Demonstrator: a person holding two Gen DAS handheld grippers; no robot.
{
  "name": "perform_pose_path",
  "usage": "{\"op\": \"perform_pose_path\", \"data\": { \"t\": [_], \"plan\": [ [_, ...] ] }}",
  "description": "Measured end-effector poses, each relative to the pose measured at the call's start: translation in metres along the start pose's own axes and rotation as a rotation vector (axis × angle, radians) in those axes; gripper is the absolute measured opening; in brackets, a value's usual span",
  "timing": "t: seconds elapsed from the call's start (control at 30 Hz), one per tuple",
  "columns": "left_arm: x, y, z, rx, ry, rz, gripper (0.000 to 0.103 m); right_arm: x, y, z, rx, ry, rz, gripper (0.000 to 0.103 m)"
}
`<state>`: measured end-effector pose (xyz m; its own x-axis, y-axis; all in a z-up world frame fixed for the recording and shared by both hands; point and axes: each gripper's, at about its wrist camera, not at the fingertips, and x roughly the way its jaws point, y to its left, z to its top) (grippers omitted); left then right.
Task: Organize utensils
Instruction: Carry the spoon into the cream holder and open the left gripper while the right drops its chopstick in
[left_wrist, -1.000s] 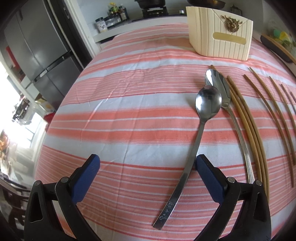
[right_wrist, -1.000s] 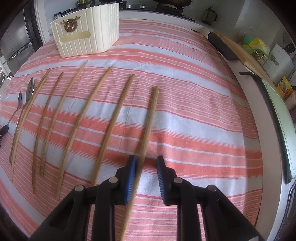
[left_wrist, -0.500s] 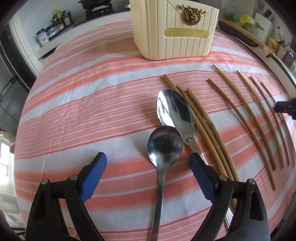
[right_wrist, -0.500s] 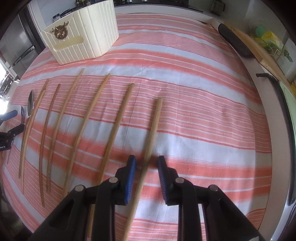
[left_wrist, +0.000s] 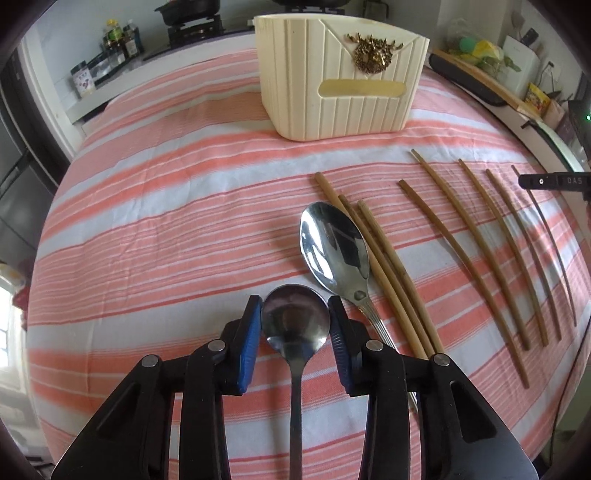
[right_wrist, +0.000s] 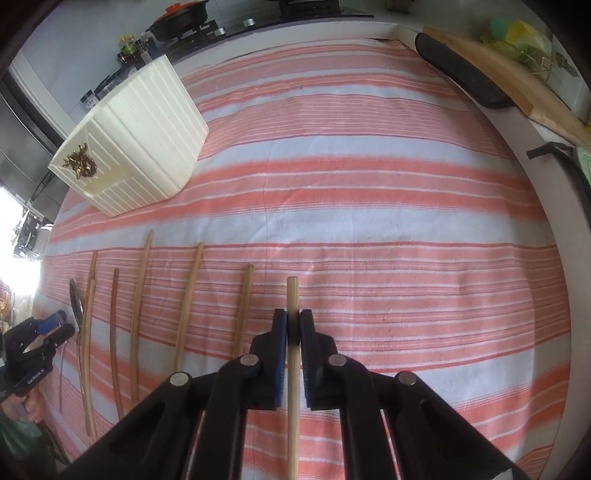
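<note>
Left wrist view: we are closing our left gripper on the small spoon; our right gripper, lettered "DAS", is clamping a chopstick.

"DAS" stands on the right gripper; "GenRobot.AI" on the left gripper.

- Holder: one, cream and ribbed.
- Spoons: two, both in front of the holder. One large spoon; one small spoon, farther from the holder.
- Chopsticks: eight, all in front of the holder. Three lie bundled just beside the large spoon; five lie singly, spaced apart, the end chopstick farthest from the spoons.
- Striped cloth: one, under the holder.
</note>
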<state>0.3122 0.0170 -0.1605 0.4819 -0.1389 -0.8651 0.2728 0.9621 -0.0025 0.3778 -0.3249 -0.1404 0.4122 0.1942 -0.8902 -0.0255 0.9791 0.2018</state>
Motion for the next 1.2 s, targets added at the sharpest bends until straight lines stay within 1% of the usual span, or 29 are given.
{"op": "perform_pose_path", "data": {
  "t": [0.1, 0.23, 0.43, 0.57, 0.7, 0.8, 0.9, 1.07, 1.2],
  "plan": [
    [-0.027, 0.004, 0.004, -0.001, -0.055, -0.01, 0.036, -0.031, 0.009, -0.008, -0.01, -0.065, 0.023, 0.007],
    [-0.074, 0.005, 0.004, -0.001, -0.147, -0.032, 0.036, -0.081, 0.027, -0.018, -0.053, -0.156, 0.039, 0.007],
    [-0.14, 0.009, 0.002, -0.018, -0.277, -0.07, 0.035, -0.16, 0.049, -0.045, -0.137, -0.286, 0.053, 0.007],
    [-0.165, 0.015, 0.006, -0.041, -0.334, -0.096, 0.035, -0.194, 0.065, -0.057, -0.17, -0.367, 0.045, 0.007],
    [-0.177, 0.022, 0.018, -0.059, -0.36, -0.1, 0.035, -0.215, 0.077, -0.055, -0.195, -0.434, 0.04, 0.007],
    [-0.183, 0.026, 0.035, -0.072, -0.363, -0.117, 0.035, -0.222, 0.088, -0.044, -0.212, -0.465, 0.039, 0.007],
    [-0.19, 0.033, 0.059, -0.088, -0.373, -0.141, 0.035, -0.227, 0.1, -0.026, -0.233, -0.491, 0.048, 0.007],
    [-0.207, 0.043, 0.122, -0.112, -0.421, -0.154, 0.035, -0.235, 0.119, 0.026, -0.236, -0.542, 0.087, 0.007],
    [-0.212, 0.049, 0.177, -0.149, -0.496, -0.148, 0.035, -0.243, 0.14, 0.075, -0.245, -0.639, 0.12, 0.007]
  ]
}}
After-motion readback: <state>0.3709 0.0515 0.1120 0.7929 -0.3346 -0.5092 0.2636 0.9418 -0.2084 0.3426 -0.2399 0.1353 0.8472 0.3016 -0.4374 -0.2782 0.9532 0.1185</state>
